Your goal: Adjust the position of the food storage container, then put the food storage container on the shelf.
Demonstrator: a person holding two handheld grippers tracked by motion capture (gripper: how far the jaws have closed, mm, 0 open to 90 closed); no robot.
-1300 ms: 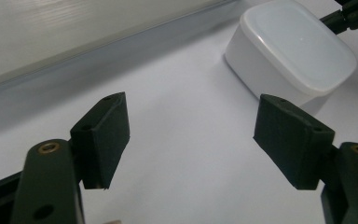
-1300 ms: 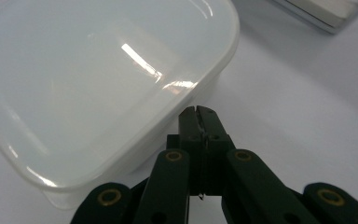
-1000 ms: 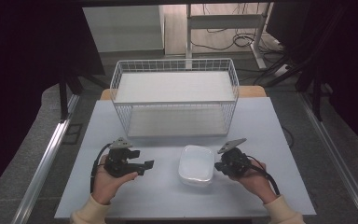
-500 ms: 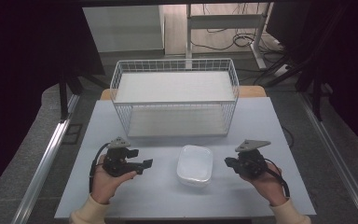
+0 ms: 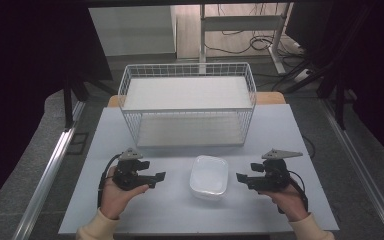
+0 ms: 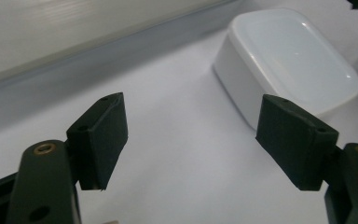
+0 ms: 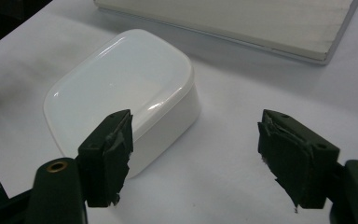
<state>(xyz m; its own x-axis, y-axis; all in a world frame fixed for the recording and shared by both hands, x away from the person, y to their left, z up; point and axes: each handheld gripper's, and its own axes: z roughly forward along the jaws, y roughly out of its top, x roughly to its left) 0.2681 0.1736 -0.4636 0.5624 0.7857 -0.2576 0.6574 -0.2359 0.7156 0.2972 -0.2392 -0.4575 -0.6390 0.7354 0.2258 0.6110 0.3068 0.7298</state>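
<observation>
White table point(image 5: 145, 135), white lidded box point(image 5: 209, 176) long axis toward wire basket point(image 5: 187, 109), right gripper point(image 5: 241, 177) fingers just opened, empty, left gripper point(image 5: 160, 176) wide, empty.

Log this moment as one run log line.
right gripper: jaws just opened, off white container | left gripper: open, empty | container: on table between grippers | wire basket: behind

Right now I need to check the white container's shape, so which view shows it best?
The right gripper view: the white container lies whole and close, its rounded top and side wall plain. The left gripper view shows it partly behind a jaw. The high view shows it whole but small, between both grippers.
</observation>
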